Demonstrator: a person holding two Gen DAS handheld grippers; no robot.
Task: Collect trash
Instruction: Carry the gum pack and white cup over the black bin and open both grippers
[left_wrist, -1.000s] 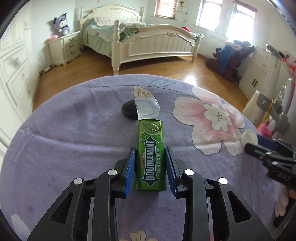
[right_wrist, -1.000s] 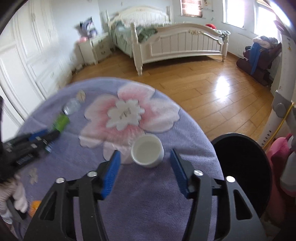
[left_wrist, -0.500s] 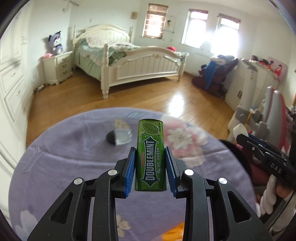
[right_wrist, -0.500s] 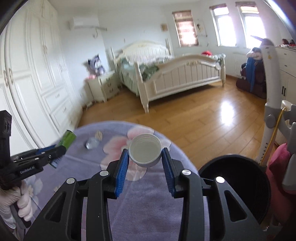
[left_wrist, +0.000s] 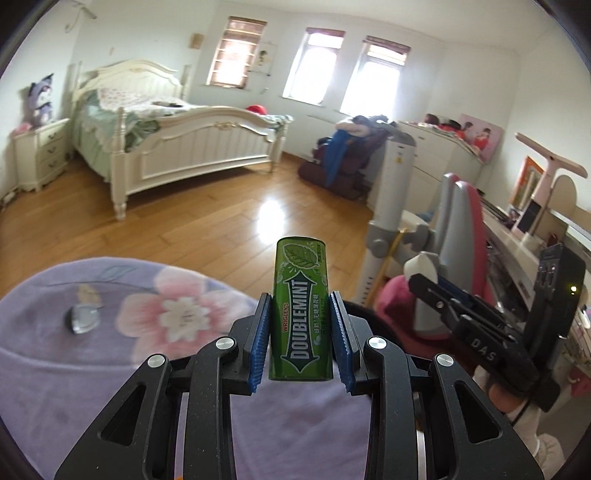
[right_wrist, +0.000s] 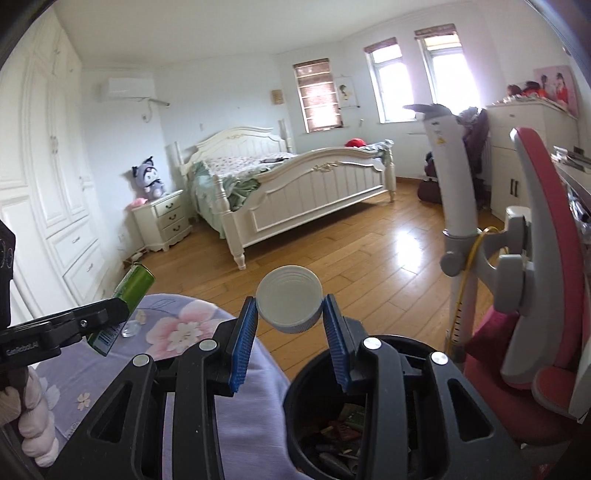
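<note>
My left gripper (left_wrist: 300, 325) is shut on a green Doublemint gum tin (left_wrist: 300, 306), held above the right edge of the purple flowered table (left_wrist: 110, 362). My right gripper (right_wrist: 290, 325) is shut on a white plastic cap (right_wrist: 289, 300), held above the black trash bin (right_wrist: 314, 373), which has wrappers inside. The right gripper also shows in the left wrist view (left_wrist: 428, 280). The left gripper with the tin also shows in the right wrist view (right_wrist: 114, 314). A small clear and black piece of trash (left_wrist: 82, 318) lies on the table.
A pink and grey chair (right_wrist: 535, 280) and a white stand (right_wrist: 454, 192) are right of the bin. A desk (left_wrist: 517, 236) is at the far right. A white bed (left_wrist: 177, 147) stands across the wooden floor.
Both grippers have lifted off the table and swung right toward the bin. The right gripper closed on the white cap and raised it; the left carried the tin up.
</note>
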